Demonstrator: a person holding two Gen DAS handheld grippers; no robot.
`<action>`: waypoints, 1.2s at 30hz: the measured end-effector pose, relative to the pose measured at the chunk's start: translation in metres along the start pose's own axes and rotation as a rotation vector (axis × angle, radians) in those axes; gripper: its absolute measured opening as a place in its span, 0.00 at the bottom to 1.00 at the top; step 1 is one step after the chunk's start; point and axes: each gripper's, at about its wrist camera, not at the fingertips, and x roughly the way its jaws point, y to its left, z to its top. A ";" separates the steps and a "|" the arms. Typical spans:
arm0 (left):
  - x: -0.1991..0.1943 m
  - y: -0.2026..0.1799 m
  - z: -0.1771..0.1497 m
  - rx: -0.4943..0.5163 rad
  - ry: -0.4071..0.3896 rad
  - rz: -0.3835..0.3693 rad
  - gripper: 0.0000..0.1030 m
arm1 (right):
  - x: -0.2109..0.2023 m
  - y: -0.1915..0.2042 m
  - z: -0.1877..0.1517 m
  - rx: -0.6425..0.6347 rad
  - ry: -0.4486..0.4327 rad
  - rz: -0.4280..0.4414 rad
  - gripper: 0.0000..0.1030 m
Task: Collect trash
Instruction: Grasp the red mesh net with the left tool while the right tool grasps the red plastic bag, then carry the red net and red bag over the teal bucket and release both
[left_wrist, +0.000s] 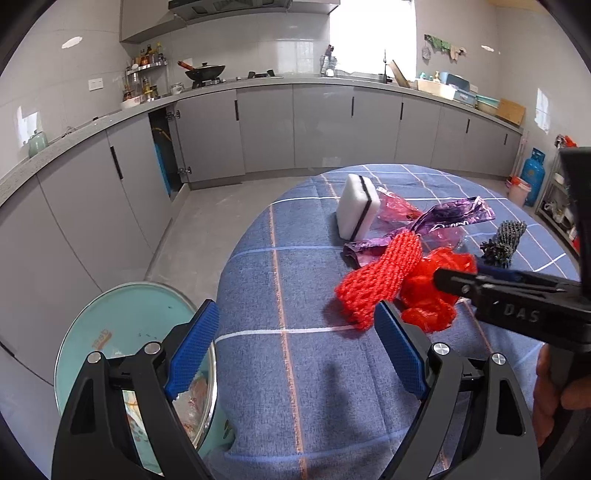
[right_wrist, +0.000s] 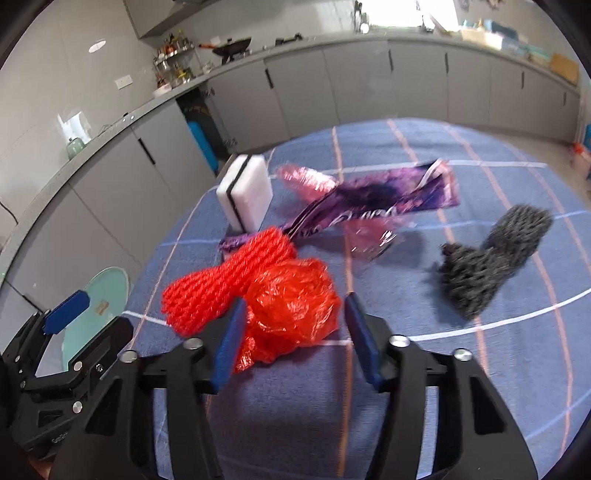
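On the blue checked tablecloth (right_wrist: 461, 369) lies a pile of trash: a crumpled red plastic bag (right_wrist: 291, 302), a red foam net (right_wrist: 229, 280), a purple wrapper (right_wrist: 369, 206), a pink film (right_wrist: 310, 181) and a dark grey foam net (right_wrist: 487, 258). My right gripper (right_wrist: 291, 339) is open, its blue pads on either side of the red bag; it also shows in the left wrist view (left_wrist: 454, 280). My left gripper (left_wrist: 295, 350) is open and empty, above the table's near left edge, just short of the red net (left_wrist: 380, 277).
A white sponge with a black stripe (left_wrist: 356, 205) stands beside the wrappers. A teal bin with an open lid (left_wrist: 129, 332) stands on the floor left of the table. Grey kitchen cabinets (left_wrist: 295, 125) run along the far wall.
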 end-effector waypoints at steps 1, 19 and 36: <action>0.001 -0.001 0.001 0.004 0.001 -0.004 0.82 | 0.001 0.000 -0.001 0.002 0.005 0.004 0.38; 0.059 -0.054 0.024 0.086 0.120 -0.059 0.73 | -0.050 -0.042 -0.026 0.063 -0.070 -0.090 0.21; 0.027 -0.045 0.009 -0.037 0.110 -0.205 0.26 | -0.053 -0.047 -0.039 0.103 -0.090 -0.070 0.21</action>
